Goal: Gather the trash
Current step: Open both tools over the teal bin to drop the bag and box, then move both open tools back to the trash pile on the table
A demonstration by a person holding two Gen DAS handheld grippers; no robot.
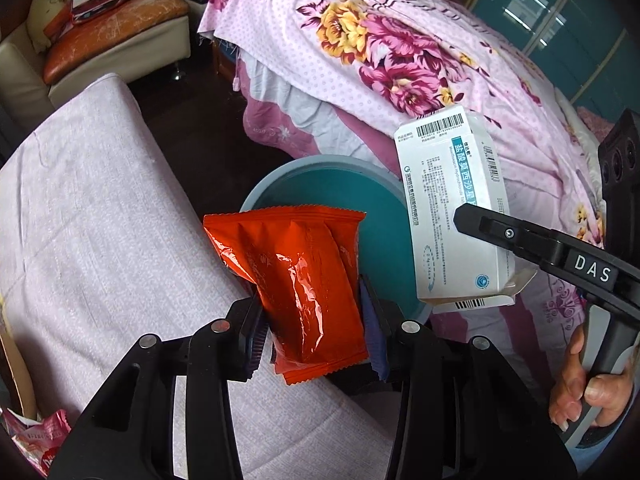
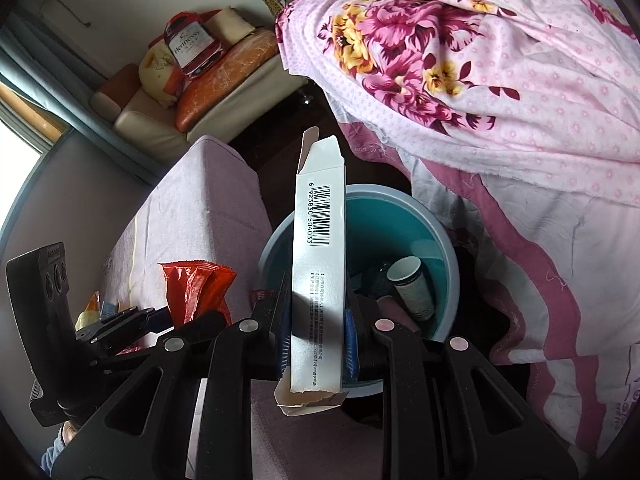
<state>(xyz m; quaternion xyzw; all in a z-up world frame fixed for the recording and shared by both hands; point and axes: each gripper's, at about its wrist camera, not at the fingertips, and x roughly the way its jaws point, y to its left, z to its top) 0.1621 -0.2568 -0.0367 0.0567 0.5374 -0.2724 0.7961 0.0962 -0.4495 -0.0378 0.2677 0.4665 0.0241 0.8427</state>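
Our left tongs (image 1: 316,336) grip the red wrapper (image 1: 296,284); our right tongs (image 2: 318,336) clamp the white carton (image 2: 318,280) above the teal bin (image 2: 440,232).

Both wrist cameras look steeply down along their fingers, close over the teal bin (image 1: 320,196), which the right view (image 2: 360,220) shares along with the floral bedspread (image 1: 400,40) and the far sofa (image 2: 224,92).
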